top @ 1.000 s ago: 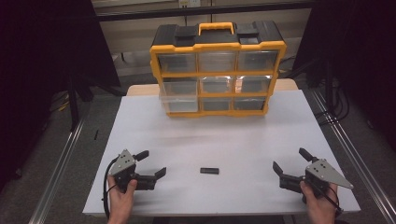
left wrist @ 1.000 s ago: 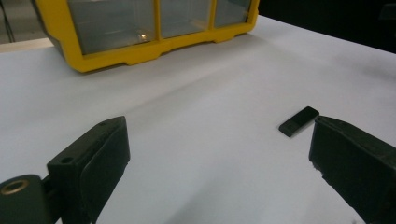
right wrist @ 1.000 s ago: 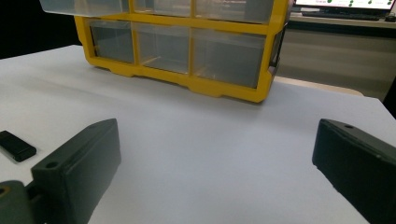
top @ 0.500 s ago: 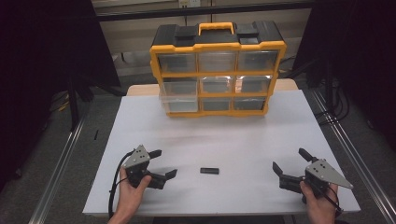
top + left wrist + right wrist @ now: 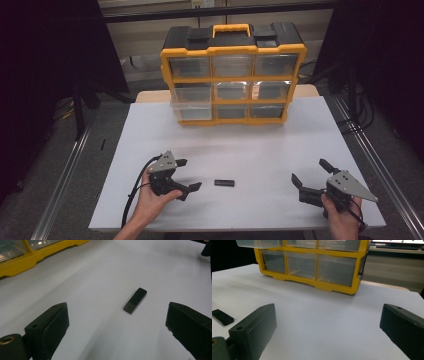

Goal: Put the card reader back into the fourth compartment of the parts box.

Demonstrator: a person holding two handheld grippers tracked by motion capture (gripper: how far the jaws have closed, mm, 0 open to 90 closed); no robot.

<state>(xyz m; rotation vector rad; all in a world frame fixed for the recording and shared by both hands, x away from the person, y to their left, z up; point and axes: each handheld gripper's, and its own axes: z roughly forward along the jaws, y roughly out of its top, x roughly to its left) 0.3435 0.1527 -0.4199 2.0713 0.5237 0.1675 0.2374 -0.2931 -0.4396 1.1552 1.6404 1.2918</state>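
Observation:
A small flat black bar lies on the white table near its front edge; the same bar shows ahead of the left jaws and the bar at the left edge of the right gripper view. My left gripper is open, just left of the bar, jaws pointing toward it and apart from it. My right gripper stands open at the front right, nothing between its jaws. A yellow and black drawer organizer with clear drawers stands at the back; one middle-left drawer sticks out slightly.
The white table top spreads between the organizer and the grippers. Metal rails run along both sides of the table. Cables lie on the floor at the right. The organizer base is far ahead of the right jaws.
My left gripper has moved right, toward the black bar, and now stands close beside it. The right gripper and the bar have stayed where they were.

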